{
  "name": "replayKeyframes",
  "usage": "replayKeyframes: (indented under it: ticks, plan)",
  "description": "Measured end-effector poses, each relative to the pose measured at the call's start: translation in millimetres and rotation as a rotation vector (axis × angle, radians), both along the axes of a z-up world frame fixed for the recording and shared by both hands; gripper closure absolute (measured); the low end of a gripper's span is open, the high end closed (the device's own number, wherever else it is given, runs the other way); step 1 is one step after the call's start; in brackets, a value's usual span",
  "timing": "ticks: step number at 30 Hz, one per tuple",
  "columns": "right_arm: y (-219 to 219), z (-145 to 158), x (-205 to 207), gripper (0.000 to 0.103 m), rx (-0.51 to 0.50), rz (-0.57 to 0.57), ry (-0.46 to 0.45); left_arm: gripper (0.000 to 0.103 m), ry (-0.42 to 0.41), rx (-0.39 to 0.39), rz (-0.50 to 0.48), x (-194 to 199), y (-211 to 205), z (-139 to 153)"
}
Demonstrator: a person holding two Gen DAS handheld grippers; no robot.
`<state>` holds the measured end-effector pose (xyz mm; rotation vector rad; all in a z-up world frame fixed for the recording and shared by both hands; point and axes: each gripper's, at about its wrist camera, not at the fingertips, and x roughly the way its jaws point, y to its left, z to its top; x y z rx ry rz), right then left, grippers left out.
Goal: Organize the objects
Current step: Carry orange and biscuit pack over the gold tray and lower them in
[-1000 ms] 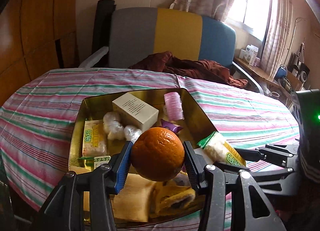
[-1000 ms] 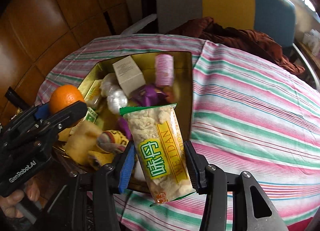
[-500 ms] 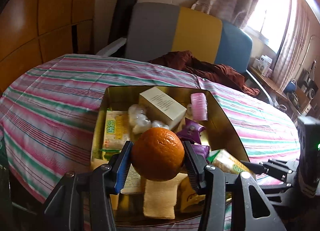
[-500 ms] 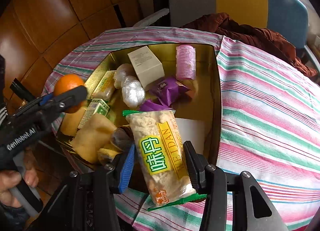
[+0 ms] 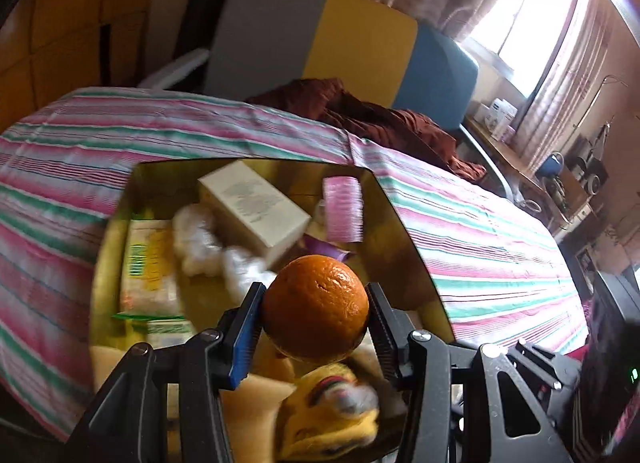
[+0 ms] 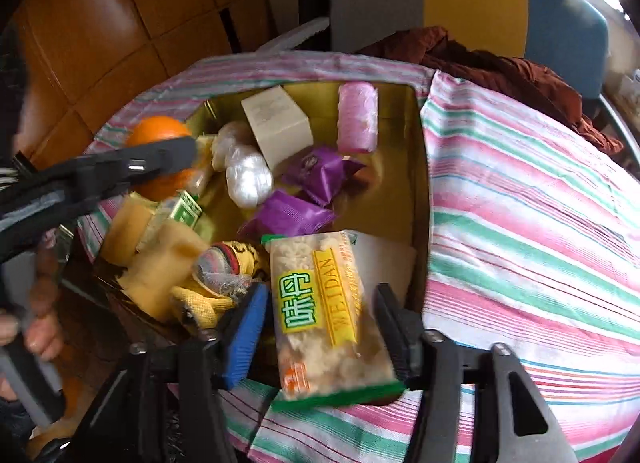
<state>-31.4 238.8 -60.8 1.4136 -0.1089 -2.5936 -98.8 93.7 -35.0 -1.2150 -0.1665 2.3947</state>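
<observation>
A gold tin box [image 5: 404,231] [image 6: 418,183] sits on the striped tablecloth and holds several snacks. My left gripper [image 5: 314,321] is shut on an orange [image 5: 316,305] and holds it above the box's near half; it also shows in the right wrist view [image 6: 160,167] at the box's left edge. My right gripper [image 6: 320,325] is shut on a clear snack packet with a green and yellow label [image 6: 324,315], over the box's near right corner.
Inside the box are a cream carton [image 6: 278,125], a pink roll [image 6: 357,117], two purple packets [image 6: 316,171], white wrapped balls [image 6: 248,175], yellow cloths and a glove [image 6: 224,263]. A chair with brown cloth [image 5: 360,111] stands behind the table.
Both grippers have moved forward over the box with their loads still held. The orange now hangs further in over the contents.
</observation>
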Motion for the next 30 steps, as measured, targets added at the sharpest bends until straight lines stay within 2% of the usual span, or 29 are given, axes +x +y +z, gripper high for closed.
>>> replayKeyframes:
  ticks: [4, 5, 6, 8, 10, 12, 22, 30]
  plan:
    - [8, 4, 10, 0.044, 0.001, -0.004, 0.019, 0.053, -0.009, -0.011, -0.028, -6, 18, -4]
    - [9, 4, 13, 0.048, 0.005, -0.002, 0.023, 0.053, -0.015, -0.01, -0.035, -8, 22, -5]
    - [10, 4, 16, 0.055, 0.011, -0.002, 0.026, 0.053, -0.021, -0.008, -0.039, -10, 25, -6]
    - [9, 4, 20, 0.059, 0.017, -0.004, 0.04, 0.053, -0.029, -0.013, -0.055, -15, 33, -7]
    - [9, 5, 22, 0.075, 0.03, 0.0, 0.05, 0.053, -0.036, -0.016, -0.067, -20, 41, -8]
    - [7, 5, 21, 0.079, 0.032, 0.008, 0.055, 0.053, -0.035, -0.019, -0.079, -23, 49, -9]
    - [0, -6, 13, 0.08, 0.046, 0.035, 0.054, 0.052, -0.102, -0.052, -0.107, -52, 76, -34]
    - [-3, -10, 10, 0.074, 0.057, 0.041, 0.068, 0.052, -0.058, -0.06, -0.1, -60, 81, -27]
